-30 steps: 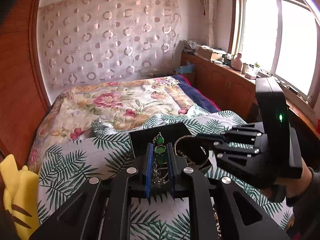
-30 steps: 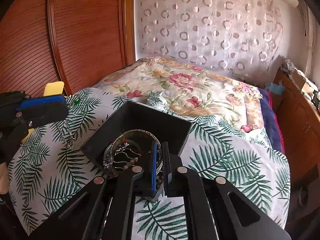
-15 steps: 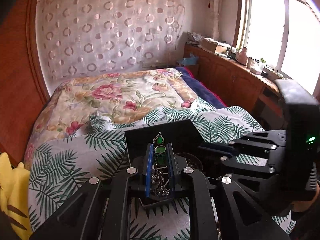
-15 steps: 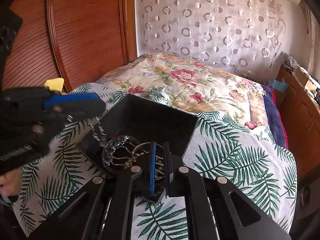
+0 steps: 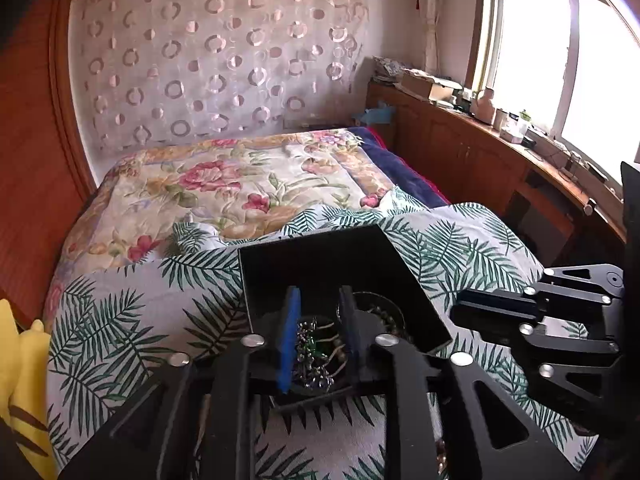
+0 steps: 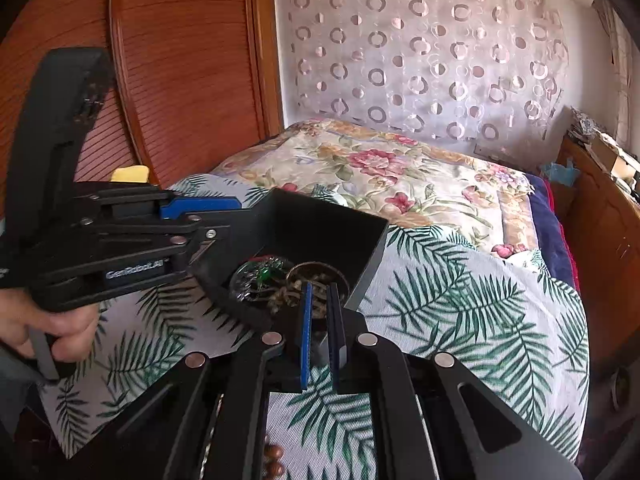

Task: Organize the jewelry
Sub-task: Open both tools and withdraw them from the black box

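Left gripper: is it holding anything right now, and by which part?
Nothing. The left gripper has just opened; the green-stoned necklace lies loose in the black box.

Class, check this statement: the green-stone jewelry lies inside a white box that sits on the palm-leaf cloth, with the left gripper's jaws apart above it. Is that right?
Not quite: the box is black, not white, as the right wrist view shows plainly. The rest holds: the green-stone jewelry lies inside it, the box sits on the palm-leaf cloth, and the left gripper has its jaws apart above it, having just been opening.
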Demonstrator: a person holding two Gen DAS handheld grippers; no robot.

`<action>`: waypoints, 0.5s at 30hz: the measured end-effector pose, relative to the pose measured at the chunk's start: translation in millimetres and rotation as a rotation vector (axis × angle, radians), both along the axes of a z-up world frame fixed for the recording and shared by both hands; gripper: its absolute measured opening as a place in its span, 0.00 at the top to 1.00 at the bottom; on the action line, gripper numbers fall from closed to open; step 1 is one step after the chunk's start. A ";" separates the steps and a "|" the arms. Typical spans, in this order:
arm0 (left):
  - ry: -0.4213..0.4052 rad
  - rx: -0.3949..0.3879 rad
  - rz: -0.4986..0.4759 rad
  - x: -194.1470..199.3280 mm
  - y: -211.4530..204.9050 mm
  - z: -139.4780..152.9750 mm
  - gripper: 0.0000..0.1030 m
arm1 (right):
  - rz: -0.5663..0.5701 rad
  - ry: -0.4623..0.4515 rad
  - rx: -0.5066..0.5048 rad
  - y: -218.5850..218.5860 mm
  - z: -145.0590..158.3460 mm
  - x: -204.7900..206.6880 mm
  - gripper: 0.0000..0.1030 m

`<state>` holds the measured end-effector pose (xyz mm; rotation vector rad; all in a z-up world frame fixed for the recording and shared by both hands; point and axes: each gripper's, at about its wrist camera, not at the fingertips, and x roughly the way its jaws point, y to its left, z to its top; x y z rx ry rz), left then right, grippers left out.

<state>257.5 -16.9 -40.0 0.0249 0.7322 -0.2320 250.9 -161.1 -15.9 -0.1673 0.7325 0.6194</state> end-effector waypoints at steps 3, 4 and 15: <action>-0.003 -0.001 -0.006 -10.4 1.6 -3.4 0.67 | 0.011 -0.002 0.016 -7.0 0.7 -16.6 0.92; -0.004 0.001 -0.009 -15.9 1.9 -4.6 0.66 | 0.019 -0.005 0.018 -9.3 0.7 -23.2 0.92; -0.043 0.013 -0.035 -80.9 -0.1 -20.6 0.30 | 0.055 0.043 -0.014 -23.9 -26.0 -62.2 0.92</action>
